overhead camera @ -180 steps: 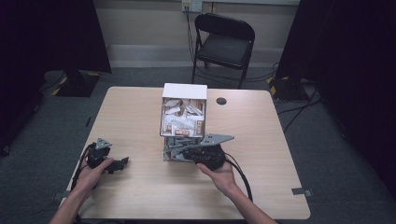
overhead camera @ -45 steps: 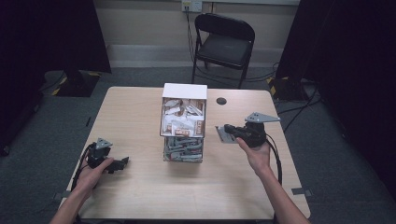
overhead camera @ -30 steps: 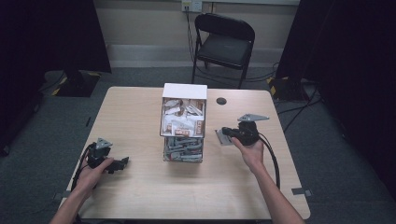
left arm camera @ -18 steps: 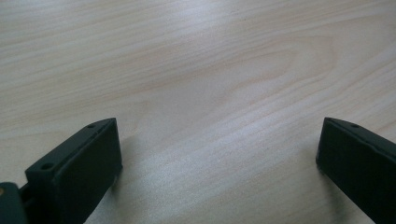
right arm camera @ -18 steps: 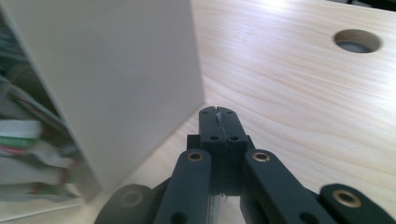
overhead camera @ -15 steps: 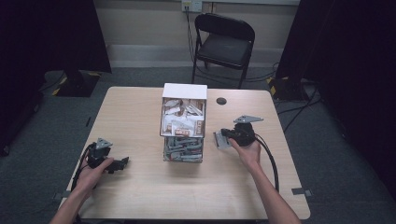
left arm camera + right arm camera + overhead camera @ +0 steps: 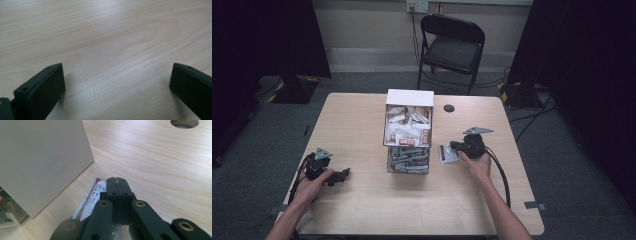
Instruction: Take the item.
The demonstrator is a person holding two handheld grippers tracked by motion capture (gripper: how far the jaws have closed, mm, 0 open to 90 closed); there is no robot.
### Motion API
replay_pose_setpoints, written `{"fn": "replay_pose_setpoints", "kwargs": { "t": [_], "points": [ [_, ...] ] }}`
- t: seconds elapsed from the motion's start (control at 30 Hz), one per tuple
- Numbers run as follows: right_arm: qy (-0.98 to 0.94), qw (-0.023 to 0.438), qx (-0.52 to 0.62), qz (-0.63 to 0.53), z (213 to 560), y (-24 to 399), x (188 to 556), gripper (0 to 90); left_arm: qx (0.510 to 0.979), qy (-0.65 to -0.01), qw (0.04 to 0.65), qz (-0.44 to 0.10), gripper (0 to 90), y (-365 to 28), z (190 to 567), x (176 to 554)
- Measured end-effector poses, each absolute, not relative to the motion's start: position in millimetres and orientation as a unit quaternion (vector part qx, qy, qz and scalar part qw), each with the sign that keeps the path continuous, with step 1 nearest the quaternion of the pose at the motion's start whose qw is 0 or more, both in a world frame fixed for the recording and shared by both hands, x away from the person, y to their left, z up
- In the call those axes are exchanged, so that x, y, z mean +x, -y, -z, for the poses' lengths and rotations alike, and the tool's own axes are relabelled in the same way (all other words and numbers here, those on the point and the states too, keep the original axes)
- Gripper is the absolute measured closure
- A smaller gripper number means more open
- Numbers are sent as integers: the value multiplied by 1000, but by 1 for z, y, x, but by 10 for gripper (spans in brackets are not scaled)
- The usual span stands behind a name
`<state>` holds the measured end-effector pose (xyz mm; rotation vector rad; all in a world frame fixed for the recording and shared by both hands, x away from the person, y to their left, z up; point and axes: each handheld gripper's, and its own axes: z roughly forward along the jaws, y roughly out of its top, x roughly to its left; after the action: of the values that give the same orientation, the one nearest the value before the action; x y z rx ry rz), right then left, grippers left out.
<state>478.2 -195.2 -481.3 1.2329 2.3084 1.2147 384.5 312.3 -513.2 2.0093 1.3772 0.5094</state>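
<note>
High view: right claw clamps a sachet beside the box

Right claw (image 7: 451, 148) is pinched shut on a flat sachet (image 7: 447, 154), low over the worktop (image 7: 362, 125), just to the right of the white box (image 7: 409, 98) and its clear bin (image 7: 408, 161) of packets. From the right gripper view, the sachet (image 7: 91, 197) lies nearly flat, its long axis running out past the jaws toward the box wall (image 7: 42, 162); red and green edging with small dark print, too fine to read. Over to the box's left, the left claw (image 7: 343, 175) rests on the wood, jaws spread wide on nothing.
</note>
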Motion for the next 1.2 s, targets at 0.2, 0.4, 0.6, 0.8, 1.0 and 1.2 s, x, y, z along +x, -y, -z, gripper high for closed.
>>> {"fn": "replay_pose_setpoints", "kwargs": {
  "t": [0.2,0.4,0.6,0.8,1.0,1.2],
  "points": [
    [-790,122,435,-413,492,194,483,891,765,-524,321,-194,0,-312,513,385],
    [-787,125,444,-410,498,190,490,885,765,-524,321,-194,0,-312,513,385],
    [-780,127,457,-408,506,192,495,880,765,-524,321,-194,0,-312,513,385],
    [-780,136,461,-402,506,193,495,825,765,-524,321,-194,0,-312,513,385],
    [-777,143,466,-399,506,194,497,757,765,-524,321,-194,0,-312,513,385],
    [-770,142,475,-401,506,195,497,658,765,-524,321,-194,0,-312,513,385]
  ]
}}
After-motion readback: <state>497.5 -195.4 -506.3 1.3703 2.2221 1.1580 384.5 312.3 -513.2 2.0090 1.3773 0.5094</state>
